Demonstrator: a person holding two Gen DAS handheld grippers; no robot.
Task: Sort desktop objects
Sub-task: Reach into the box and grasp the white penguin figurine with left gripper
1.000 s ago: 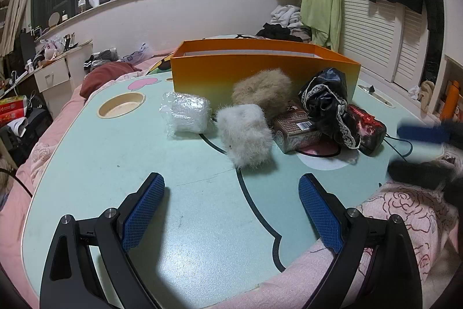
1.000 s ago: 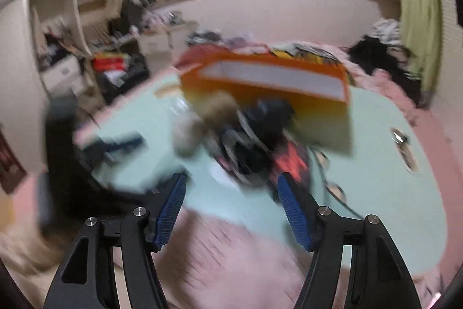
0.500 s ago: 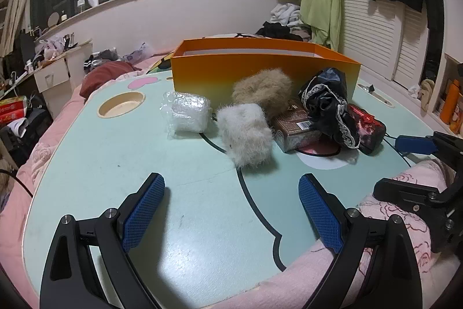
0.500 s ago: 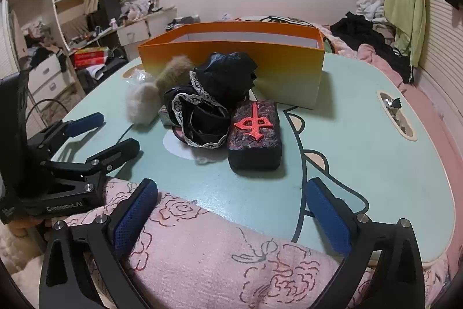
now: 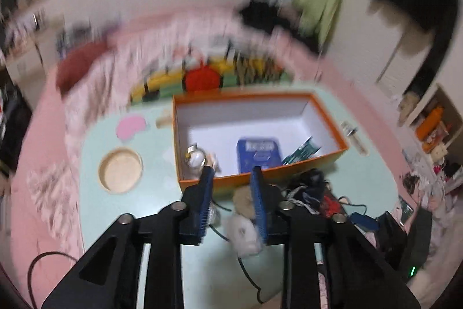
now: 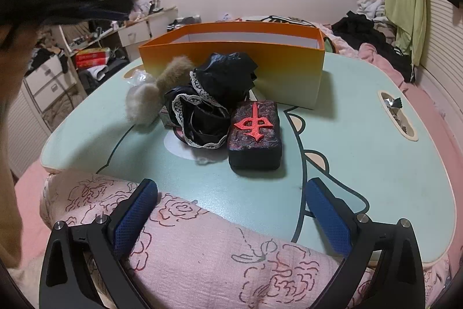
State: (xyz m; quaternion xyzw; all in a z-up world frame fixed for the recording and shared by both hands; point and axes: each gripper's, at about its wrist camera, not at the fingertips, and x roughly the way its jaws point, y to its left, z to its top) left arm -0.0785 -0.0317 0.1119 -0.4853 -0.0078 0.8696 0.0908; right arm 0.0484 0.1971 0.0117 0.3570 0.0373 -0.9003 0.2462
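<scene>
Bedroom setting, cluttered; work takes place on a pale green table with a cartoon outline printed on its smooth top. Sorting is partly done. An orange cardboard box, rectangular and white inside, stands at the far side and already holds a blue packet, a small glass bottle and a green wrapper. Items left outside, clustered just in front of the box: a white fluffy ball, a tan fluffy ball behind it, a crumpled black cloth of shiny fabric edged with white lace, and to its right, touching it, a dark padded pouch, block-shaped, with a raised red emblem on top. A clear plastic bundle shows at the far left of the group. By my judgement most of the work remains. The left gripper looks down over the box from above; its fingers have just been closing to a narrow gap, and nothing is between them. The right gripper hovers at the near table edge over a pink rose-print quilt, fingers spread wide and empty. The left view is motion-blurred, so finer detail inside the box cannot be confirmed.
</scene>
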